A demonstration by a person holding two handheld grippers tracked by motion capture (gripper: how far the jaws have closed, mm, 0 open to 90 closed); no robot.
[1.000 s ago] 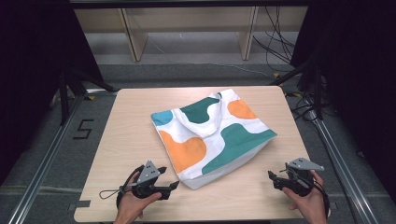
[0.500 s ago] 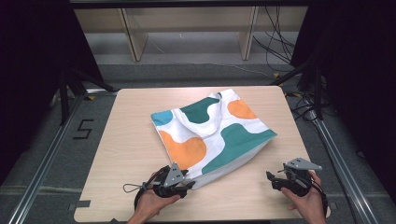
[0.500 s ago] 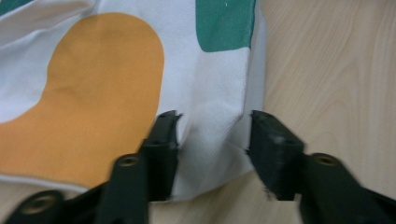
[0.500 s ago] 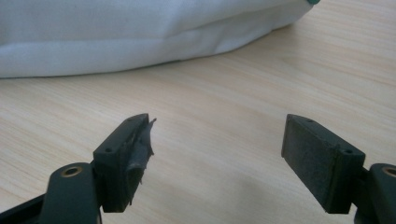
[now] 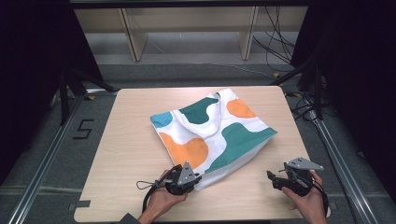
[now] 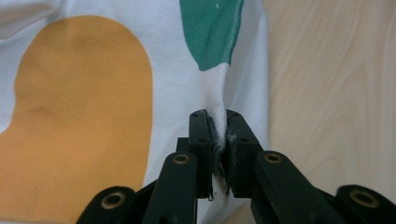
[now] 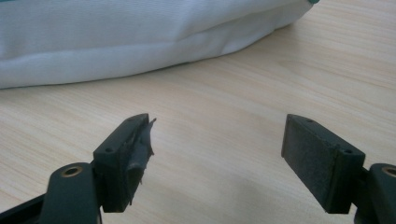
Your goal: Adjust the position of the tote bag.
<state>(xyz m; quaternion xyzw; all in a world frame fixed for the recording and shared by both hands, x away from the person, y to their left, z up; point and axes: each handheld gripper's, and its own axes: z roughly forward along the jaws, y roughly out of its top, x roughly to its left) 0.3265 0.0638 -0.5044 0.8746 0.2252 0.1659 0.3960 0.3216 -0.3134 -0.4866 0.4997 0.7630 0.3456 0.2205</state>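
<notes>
On the table (image 5: pixel 126 140) lies the bag (image 5: pixel 212 130), near the middle. Since a second ago the left gripper (image 6: pixel 217 135) slid over to the bag's near corner and its jaws have just been closing — now they pinch the cloth, ready to lift. Right gripper (image 7: pixel 217 149) waits wide open — holding nothing.

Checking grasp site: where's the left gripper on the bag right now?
In the high view the left gripper sits at the tote bag's near corner, front-left of the table; its jaws, just closed, pinch a fold of white fabric below the green patch.

Pale wood table (image 5: pixel 126 149); patterned cloth tote bag (image 5: pixel 212 130) lying flat on it.
</notes>
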